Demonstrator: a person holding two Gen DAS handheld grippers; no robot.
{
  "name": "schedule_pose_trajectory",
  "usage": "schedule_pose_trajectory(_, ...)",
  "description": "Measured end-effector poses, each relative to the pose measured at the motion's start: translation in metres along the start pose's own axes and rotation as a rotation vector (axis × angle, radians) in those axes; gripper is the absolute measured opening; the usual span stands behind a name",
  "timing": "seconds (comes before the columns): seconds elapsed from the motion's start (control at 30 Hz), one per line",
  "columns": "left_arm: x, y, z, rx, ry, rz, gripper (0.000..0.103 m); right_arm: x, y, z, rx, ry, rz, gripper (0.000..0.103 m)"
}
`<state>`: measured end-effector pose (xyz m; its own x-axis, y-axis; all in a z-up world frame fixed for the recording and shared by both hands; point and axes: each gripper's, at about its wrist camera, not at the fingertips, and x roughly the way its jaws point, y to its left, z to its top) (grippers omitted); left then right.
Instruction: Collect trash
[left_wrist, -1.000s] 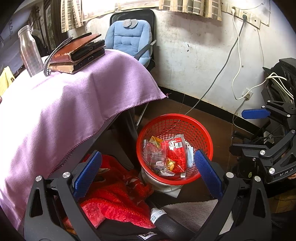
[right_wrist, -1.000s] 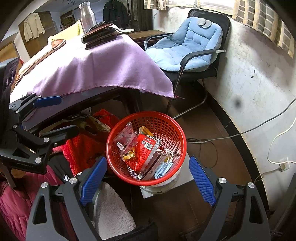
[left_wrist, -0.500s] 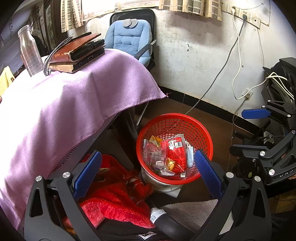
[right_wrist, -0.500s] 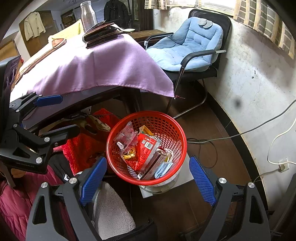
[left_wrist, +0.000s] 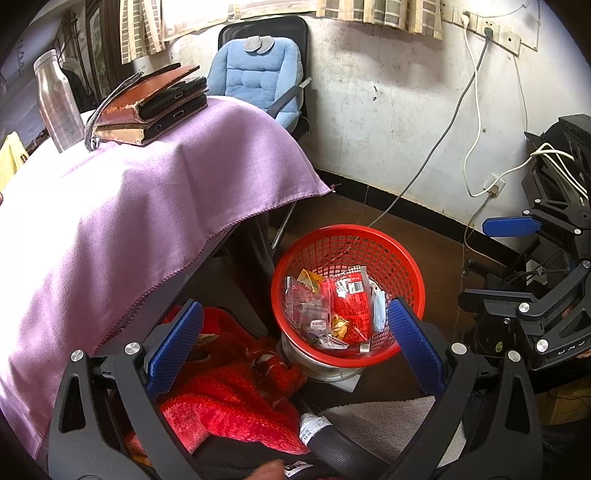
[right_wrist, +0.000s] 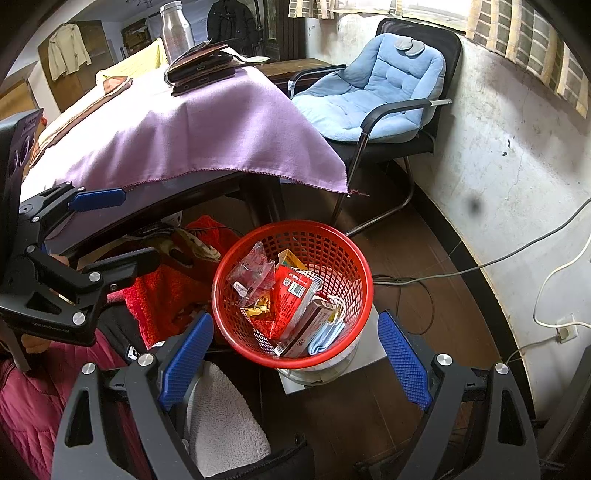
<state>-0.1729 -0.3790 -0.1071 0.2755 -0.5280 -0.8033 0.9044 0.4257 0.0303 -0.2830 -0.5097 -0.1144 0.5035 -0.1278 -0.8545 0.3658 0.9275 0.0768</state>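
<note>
Red plastic mesh formed the round wastebasket (left_wrist: 347, 291) that sat on the dark brown floor, raised on a white tub-like base (right_wrist: 317, 369) over a pale flat slab. Both my cameras looked down into it. Inside lay the collected trash: a clear crinkled plastic wrapper (right_wrist: 253, 275) toward the table side, a red foil snack packet with a barcode label (right_wrist: 291, 299) in the middle, a yellow-orange wrapper (left_wrist: 309, 278) behind it, a small printed cardboard box (right_wrist: 310, 326) and a folded light blue face mask (right_wrist: 327, 336) against the near rim.

My left gripper (left_wrist: 295, 354) hovered just above and in front of the basket, its blue ribbed pads spread wide with nothing between them. My right gripper (right_wrist: 295, 358) did the same from the other side, fingers wide apart and empty, the basket framed in the gap.

Beside the basket stood a table draped in a purple cloth (left_wrist: 147, 206), its corner hanging over the floor near the rim. On the cloth rested a stack of brown leather-covered books and dark phones (left_wrist: 155, 103) and a tall metal bottle (left_wrist: 59, 103). A black office chair with a padded light blue cushion (right_wrist: 384, 96) stood by the scuffed white wall. Red fleecy fabric (left_wrist: 229, 391) and a grey fleecy cloth (right_wrist: 221, 413) lay low in the foreground, close to the person holding the rig.
</note>
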Motion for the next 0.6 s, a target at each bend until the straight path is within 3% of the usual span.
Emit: schedule_pose_trajectory(0.6,-0.0004,-0.0051,0.0017,0.019,-0.001,0.002,0.096,0.0012,0.0017,-0.0001,-0.001,0.003,-0.002,0.089)
